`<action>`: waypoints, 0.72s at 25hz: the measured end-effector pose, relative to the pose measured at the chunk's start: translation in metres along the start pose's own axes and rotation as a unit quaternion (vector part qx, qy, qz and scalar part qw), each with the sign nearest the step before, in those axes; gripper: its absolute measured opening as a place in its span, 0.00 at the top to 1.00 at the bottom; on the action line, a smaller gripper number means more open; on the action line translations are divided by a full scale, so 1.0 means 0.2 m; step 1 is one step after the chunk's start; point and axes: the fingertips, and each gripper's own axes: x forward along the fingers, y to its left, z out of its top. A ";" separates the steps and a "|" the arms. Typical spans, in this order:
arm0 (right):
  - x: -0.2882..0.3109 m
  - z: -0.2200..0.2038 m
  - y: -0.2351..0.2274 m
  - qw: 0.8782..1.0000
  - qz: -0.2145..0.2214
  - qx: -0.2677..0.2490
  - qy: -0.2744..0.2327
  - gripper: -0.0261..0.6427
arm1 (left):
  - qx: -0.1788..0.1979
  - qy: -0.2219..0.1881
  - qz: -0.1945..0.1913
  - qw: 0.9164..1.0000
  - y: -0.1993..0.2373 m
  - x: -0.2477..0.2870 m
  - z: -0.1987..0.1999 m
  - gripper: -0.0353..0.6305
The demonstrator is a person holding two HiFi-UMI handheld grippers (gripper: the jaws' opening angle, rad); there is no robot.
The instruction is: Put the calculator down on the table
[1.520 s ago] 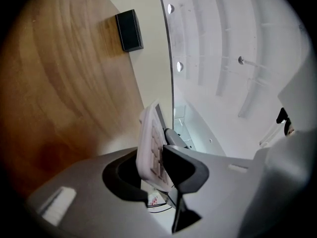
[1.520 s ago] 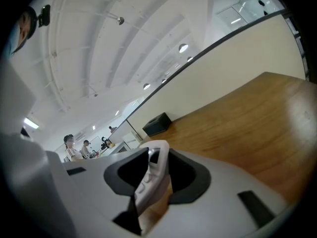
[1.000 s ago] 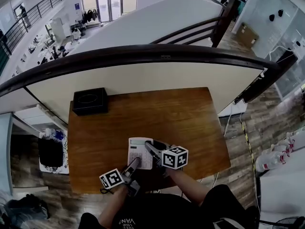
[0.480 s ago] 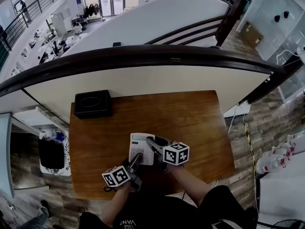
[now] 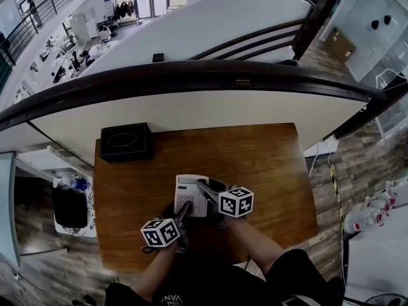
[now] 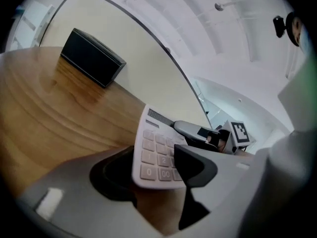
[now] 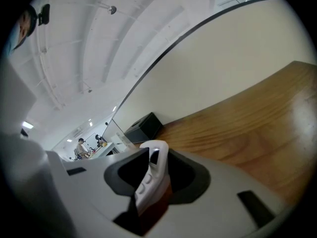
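Observation:
A white calculator (image 5: 189,192) hangs just above the wooden table (image 5: 261,164), near its front edge. My right gripper (image 5: 205,194) is shut on the calculator's right side. In the right gripper view the calculator (image 7: 152,170) stands edge-on, clamped between the two dark pads. My left gripper (image 5: 183,211) reaches the calculator's near edge from below left. Its jaws have just been opening. In the left gripper view the keypad (image 6: 157,152) lies between the spread pads (image 6: 195,168), which do not press on it. The right gripper (image 6: 210,133) shows beyond the calculator there.
A black box (image 5: 125,141) sits at the table's back left corner. A cream wall with a dark curved rail (image 5: 210,72) rises just behind the table. A bin (image 5: 68,206) stands on the floor to the left.
The left gripper has rolled and its jaws have spread off the calculator's near edge. Both grippers and the calculator have shifted a little farther over the table and lower.

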 end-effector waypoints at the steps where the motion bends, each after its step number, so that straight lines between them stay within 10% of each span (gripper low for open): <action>1: 0.01 0.00 -0.01 1.000 -0.001 0.000 0.001 0.79 | 0.016 0.005 0.006 1.000 0.01 0.01 0.01 0.59; 18: 0.19 0.03 -0.17 1.000 0.001 -0.004 0.020 0.79 | 0.133 0.026 0.067 0.988 0.09 0.19 0.10 0.56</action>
